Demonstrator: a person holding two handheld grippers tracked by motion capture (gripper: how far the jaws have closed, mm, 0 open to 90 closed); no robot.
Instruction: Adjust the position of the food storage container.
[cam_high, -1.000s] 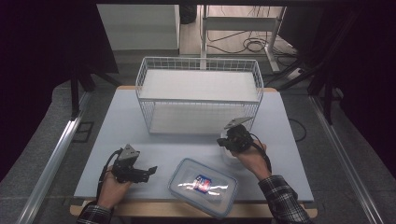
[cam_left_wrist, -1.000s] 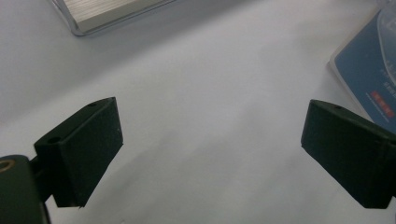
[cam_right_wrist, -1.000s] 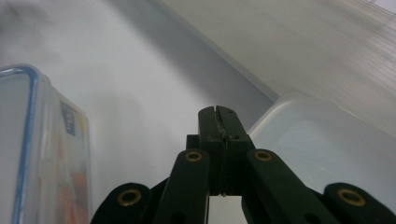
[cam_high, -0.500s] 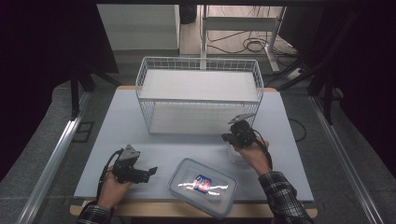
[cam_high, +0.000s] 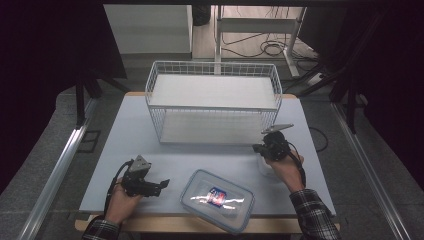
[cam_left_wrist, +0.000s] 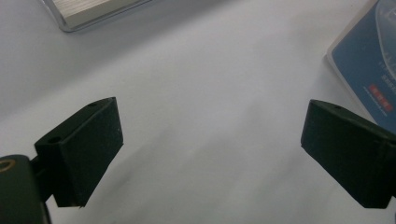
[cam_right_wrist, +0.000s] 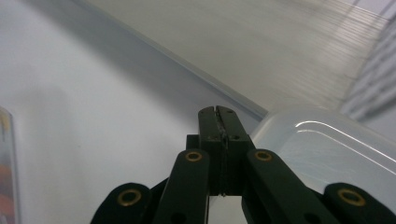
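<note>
A white wire basket (cam_high: 212, 102) stands at the middle back of the pale table (cam_high: 130, 130). Near the front edge lies a flat clear plastic box or lid (cam_high: 217, 200) with a blue and red label; that label (cam_left_wrist: 369, 60) lies to the right of my left jaws. My left gripper (cam_high: 150, 186) (cam_left_wrist: 210, 154) rests low over bare table, left of that piece, with its jaws wide open and nothing between them. My right gripper (cam_high: 257, 148) (cam_right_wrist: 218, 112) is by the basket's front right corner, its jaws pressed together, seemingly on the thin rim of a clear container (cam_right_wrist: 327, 149) (cam_high: 264, 165).
The basket's front bottom rail (cam_right_wrist: 196, 70) runs just beyond the right jaws. The basket's base edge (cam_left_wrist: 93, 11) lies ahead of the left jaws. Bare table stretches between the two hands. Metal frames and cables (cam_high: 270, 47) stand behind the table.
My right hand has slid to the right along the basket's front, towards its right corner, jaws still closed. The left hand and the labelled clear piece have stayed put.
</note>
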